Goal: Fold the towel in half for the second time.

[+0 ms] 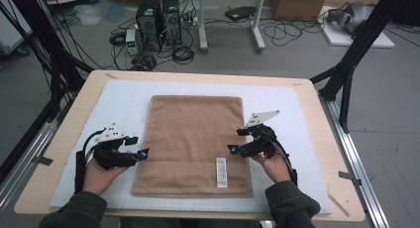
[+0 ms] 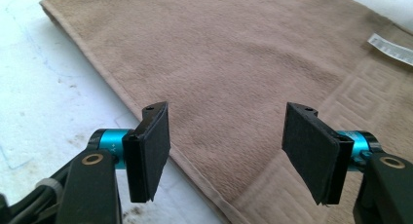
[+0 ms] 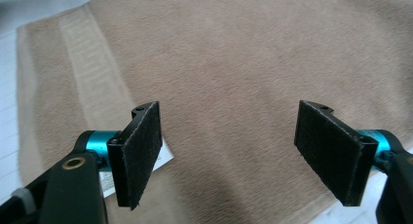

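The table (image 1: 307, 96) is seen from above its near edge, looking forward and down. The brown towel (image 1: 195, 134) is viewed closely and obliquely by each gripper camera, between black pads (image 2: 155, 146); it is shared by all three views.

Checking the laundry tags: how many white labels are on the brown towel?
1: a white rectangular fabric label lies on the brown terry towel near its front right corner. Any underneath would be hidden.

Light: even and soft from above, I see no glare.
Shadows: faint.
Focus: the towel (image 3: 253, 63) blurs slightly in my right gripper view.
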The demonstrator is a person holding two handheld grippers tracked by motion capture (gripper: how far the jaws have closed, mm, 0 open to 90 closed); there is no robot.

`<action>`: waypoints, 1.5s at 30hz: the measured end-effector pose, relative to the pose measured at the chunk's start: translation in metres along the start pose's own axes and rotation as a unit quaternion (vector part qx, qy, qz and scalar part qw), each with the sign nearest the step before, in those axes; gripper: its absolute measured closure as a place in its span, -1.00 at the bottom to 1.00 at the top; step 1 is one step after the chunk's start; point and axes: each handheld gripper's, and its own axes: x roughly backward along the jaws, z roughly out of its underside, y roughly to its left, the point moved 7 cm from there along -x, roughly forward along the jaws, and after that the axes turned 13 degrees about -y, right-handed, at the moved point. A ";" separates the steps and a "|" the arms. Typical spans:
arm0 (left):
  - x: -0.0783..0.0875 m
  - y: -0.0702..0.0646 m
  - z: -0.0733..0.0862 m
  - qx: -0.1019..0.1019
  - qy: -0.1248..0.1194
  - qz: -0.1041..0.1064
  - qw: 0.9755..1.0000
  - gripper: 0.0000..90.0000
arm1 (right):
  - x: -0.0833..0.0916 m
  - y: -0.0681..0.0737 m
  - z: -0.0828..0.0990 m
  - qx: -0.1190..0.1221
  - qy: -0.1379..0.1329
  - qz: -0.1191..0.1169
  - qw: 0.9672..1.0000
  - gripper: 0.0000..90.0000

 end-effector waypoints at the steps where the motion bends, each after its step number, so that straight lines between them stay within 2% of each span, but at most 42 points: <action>1: -0.002 0.001 -0.002 -0.002 -0.001 -0.002 1.000 -0.23 | -0.001 -0.003 -0.002 0.001 0.001 0.003 1.000 -0.45; 4: -0.007 0.005 -0.012 -0.004 -0.010 -0.003 1.000 -0.23 | -0.002 -0.009 -0.008 0.004 0.001 0.008 1.000 -0.45; 8: -0.018 0.013 -0.023 -0.012 -0.003 -0.009 1.000 -0.22 | -0.002 -0.018 -0.017 0.006 0.007 0.018 1.000 -0.45; 10: -0.024 0.018 -0.030 -0.001 -0.011 -0.010 1.000 -0.20 | -0.002 -0.024 -0.022 0.005 0.005 0.024 1.000 -0.45; 12: -0.031 0.027 -0.036 0.004 -0.009 -0.020 1.000 -0.19 | -0.004 -0.032 -0.026 0.004 0.009 0.032 0.999 -0.44; 13: -0.033 0.028 -0.038 0.007 -0.013 -0.020 1.000 -0.18 | -0.005 -0.038 -0.031 0.006 0.002 0.036 0.999 -0.42; 15: -0.040 0.038 -0.045 0.009 -0.019 -0.028 0.999 -0.14 | -0.007 -0.046 -0.036 0.000 0.006 0.042 0.999 -0.42; 17: -0.045 0.047 -0.052 0.006 -0.021 -0.040 0.999 -0.13 | -0.010 -0.057 -0.041 0.004 0.004 0.058 0.998 -0.37; 20: -0.054 0.063 -0.055 0.014 -0.019 -0.052 0.998 -0.10 | -0.015 -0.074 -0.046 0.008 0.005 0.080 0.997 -0.34; 22: -0.061 0.074 -0.050 0.027 -0.018 -0.064 0.997 -0.09 | -0.020 -0.085 -0.044 0.009 0.005 0.095 0.995 -0.32; 26: -0.072 0.086 -0.036 0.047 0.001 -0.076 0.996 -0.11 | -0.030 -0.102 -0.029 -0.012 0.025 0.113 0.993 -0.26; 29: -0.080 0.089 -0.028 0.060 0.010 -0.077 0.995 -0.09 | -0.039 -0.109 -0.017 -0.013 0.042 0.125 0.991 -0.21; 31: -0.085 0.090 -0.024 0.063 0.017 -0.079 0.995 -0.08 | -0.045 -0.113 -0.009 -0.025 0.053 0.131 0.990 -0.19; 33: -0.089 0.091 -0.021 0.074 0.019 -0.084 0.994 -0.08 | -0.048 -0.116 -0.004 -0.037 0.055 0.134 0.989 -0.17; 36: -0.093 0.093 -0.015 0.071 0.033 -0.096 0.992 -0.06 | -0.051 -0.120 0.003 -0.051 0.060 0.142 0.987 -0.15; 38: -0.096 0.092 -0.011 0.081 0.039 -0.086 0.992 0.06 | -0.053 -0.123 0.009 -0.062 0.068 0.147 0.985 -0.15; 40: -0.099 0.091 -0.006 0.084 0.053 -0.086 0.991 0.07 | -0.054 -0.124 0.014 -0.078 0.068 0.145 0.984 -0.13; 41: -0.100 0.091 -0.002 0.075 0.067 -0.085 0.991 0.09 | -0.054 -0.124 0.014 -0.082 0.065 0.147 0.984 -0.12; 45: -0.100 0.091 -0.002 0.064 0.067 -0.096 0.991 0.19 | -0.055 -0.120 0.013 -0.085 0.070 0.138 0.984 0.11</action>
